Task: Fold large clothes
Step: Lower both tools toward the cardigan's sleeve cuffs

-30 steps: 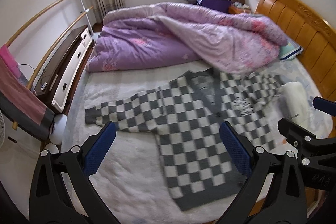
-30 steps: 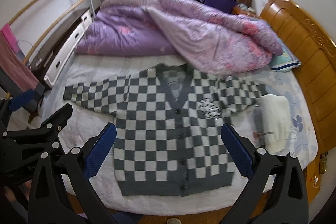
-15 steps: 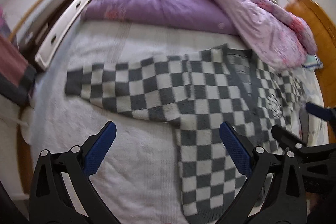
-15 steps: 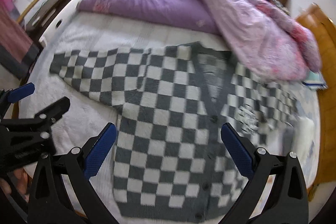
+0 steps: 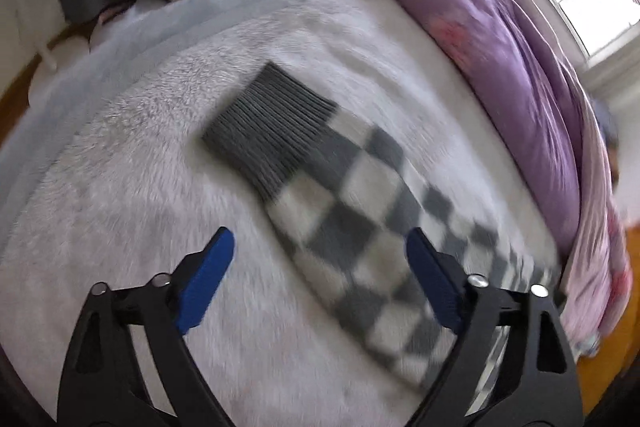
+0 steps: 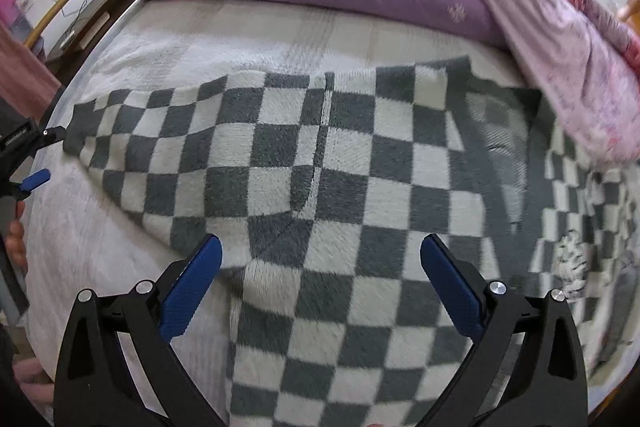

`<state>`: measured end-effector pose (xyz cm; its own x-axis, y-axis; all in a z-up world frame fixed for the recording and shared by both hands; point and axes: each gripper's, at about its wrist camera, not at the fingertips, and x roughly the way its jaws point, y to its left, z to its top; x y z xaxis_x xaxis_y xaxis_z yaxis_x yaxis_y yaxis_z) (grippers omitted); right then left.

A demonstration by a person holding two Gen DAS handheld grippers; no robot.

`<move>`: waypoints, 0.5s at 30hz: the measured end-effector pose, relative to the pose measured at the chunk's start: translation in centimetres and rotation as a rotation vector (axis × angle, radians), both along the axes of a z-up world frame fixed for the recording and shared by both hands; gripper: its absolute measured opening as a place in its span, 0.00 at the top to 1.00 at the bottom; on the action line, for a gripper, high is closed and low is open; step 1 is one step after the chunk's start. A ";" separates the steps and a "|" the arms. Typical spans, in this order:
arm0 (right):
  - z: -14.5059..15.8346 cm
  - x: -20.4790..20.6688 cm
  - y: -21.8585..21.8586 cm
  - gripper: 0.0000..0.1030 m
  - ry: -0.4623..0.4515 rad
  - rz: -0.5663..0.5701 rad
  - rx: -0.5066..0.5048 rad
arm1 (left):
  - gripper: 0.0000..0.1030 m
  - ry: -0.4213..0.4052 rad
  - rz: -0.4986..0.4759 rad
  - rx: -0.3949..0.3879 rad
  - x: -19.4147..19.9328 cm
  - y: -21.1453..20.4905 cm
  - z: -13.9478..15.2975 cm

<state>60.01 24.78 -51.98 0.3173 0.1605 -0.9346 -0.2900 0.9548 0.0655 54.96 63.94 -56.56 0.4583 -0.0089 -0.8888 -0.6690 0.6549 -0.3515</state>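
Black tongs (image 6: 320, 283), blue pads (image 6: 190, 285), silver screws (image 6: 498, 287)

We see a grey-and-white checked cardigan (image 6: 360, 195) lying spread flat, front up, on the white fleecy bed cover. Its V-neck points toward the purple quilt, whose pink edge overlaps the cardigan's far shoulder. One sleeve (image 5: 340, 211) stretches straight out sideways, ending in a ribbed dark grey cuff (image 5: 268, 131). A white emblem (image 6: 572, 263) sits on the chest, blurred.

Both wrist views look closely down, sharing the checkered cardigan (image 5: 340, 211).
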 end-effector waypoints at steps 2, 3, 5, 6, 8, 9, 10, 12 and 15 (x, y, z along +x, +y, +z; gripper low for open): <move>-1.0 0.2 -0.5 0.08 0.023 -0.030 0.047 | 0.23 0.017 0.028 -0.009 0.9 1.7 -1.7; -1.2 0.2 -0.6 0.08 0.027 -0.040 0.061 | 0.25 0.020 0.038 -0.011 0.9 2.2 -2.1; -1.7 0.0 -1.2 0.08 0.033 -0.056 0.098 | 0.31 0.027 0.061 -0.029 1.3 2.9 -3.3; -2.0 0.0 -1.3 0.08 0.037 -0.058 0.110 | 0.42 0.035 0.075 -0.034 1.5 3.4 -3.9; -2.5 -0.1 -1.5 0.09 0.051 -0.054 0.137 | 0.45 0.048 0.093 -0.034 1.8 4.1 -4.7; -2.9 -0.1 -1.5 0.09 0.055 -0.052 0.143 | 0.47 0.054 0.095 -0.036 1.9 4.3 -5.0; -3.2 0.0 -1.5 0.10 0.058 -0.050 0.148 | 0.53 0.057 0.097 -0.025 2.0 4.4 -5.0; -3.8 0.3 -1.3 0.24 0.077 -0.042 0.168 | 0.84 0.069 0.101 0.004 2.1 4.7 -5.0; -5.0 1.0 -0.9 0.57 0.142 -0.036 0.232 | 0.91 0.037 0.118 -0.008 1.1 5.4 -3.6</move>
<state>61.00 23.86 -57.00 0.1950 0.3662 -0.9099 -0.2284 0.9191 0.3209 56.05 69.38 -60.18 0.4237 0.0358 -0.9051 -0.7536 0.5683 -0.3303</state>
